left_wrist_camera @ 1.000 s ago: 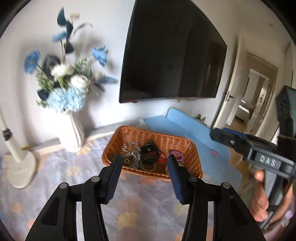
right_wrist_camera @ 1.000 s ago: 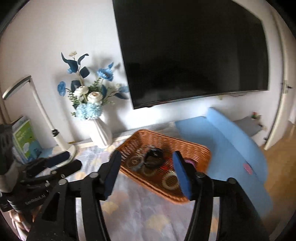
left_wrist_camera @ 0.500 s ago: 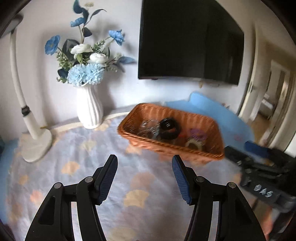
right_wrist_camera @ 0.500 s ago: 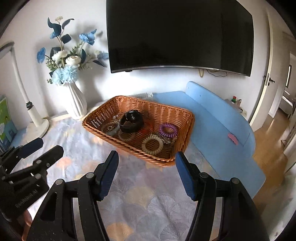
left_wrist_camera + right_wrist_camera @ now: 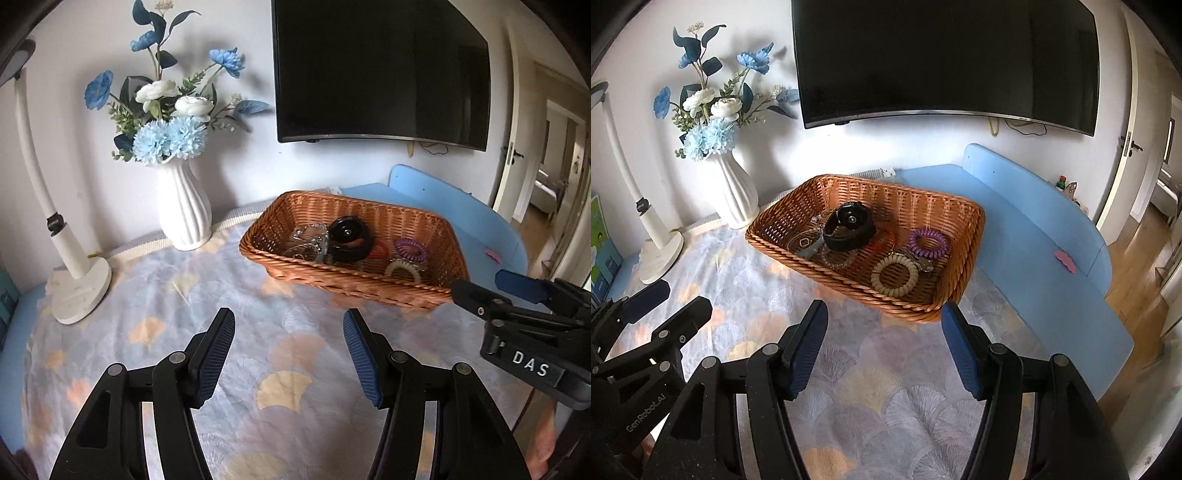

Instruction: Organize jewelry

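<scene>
Wicker basket [image 5: 964, 236] beyond right gripper's [image 5: 884, 343] parted fingers [image 5: 809, 343]

Watch [image 5: 849, 227], coil bands [image 5: 894, 275] inside wicker basket [image 5: 964, 258].

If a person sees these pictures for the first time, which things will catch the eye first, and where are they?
First comes the wicker basket at the middle of the patterned cloth, holding a black watch, a purple coil hair tie and a beige coil hair tie. Behind it to the left stands a white vase of blue and white flowers, and a dark television hangs on the wall above.
</scene>
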Available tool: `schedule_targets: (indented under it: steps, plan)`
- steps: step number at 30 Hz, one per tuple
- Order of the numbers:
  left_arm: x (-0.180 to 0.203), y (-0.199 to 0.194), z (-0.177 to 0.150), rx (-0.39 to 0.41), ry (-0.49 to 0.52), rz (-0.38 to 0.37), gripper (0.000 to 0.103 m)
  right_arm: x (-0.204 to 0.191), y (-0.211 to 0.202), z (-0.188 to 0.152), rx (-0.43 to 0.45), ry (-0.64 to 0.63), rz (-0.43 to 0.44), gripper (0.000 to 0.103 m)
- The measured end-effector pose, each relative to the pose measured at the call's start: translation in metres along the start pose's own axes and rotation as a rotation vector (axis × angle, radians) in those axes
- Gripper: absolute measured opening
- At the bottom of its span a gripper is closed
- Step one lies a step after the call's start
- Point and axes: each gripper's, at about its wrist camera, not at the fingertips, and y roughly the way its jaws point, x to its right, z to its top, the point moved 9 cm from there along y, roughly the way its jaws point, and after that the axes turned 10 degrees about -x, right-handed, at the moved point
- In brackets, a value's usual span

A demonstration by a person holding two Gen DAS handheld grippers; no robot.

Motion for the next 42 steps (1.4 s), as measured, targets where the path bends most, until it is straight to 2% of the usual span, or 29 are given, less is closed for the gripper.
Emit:
schedule_targets:
  steps: [5, 26, 39, 42]
  plan:
    - [-0.0003, 0.0001, -0.0010, -0.013, -0.003, 0.006, 0.063, -0.0006, -0.0005, 0.0003, 0.003, -0.019, -0.044, 0.066]
    - [0.0011, -0.0034, -0.0024, -0.012, 0.000, -0.013, 0.063, -0.0001, -0.0009, 0.0016, -0.011, -0.010, -0.039, 0.066]
    - [-0.0039, 0.0005, -0.0058, -0.027, -0.007, -0.005, 0.063, -0.0019, 0.0027, -0.0015, -0.027, -0.012, -0.024, 0.066]
    - [-0.0061, 0.0020, -0.0066, -0.028, -0.002, 0.017, 0.063, -0.0010, 0.0042, -0.0020, -0.033, -0.008, -0.024, 0.066]
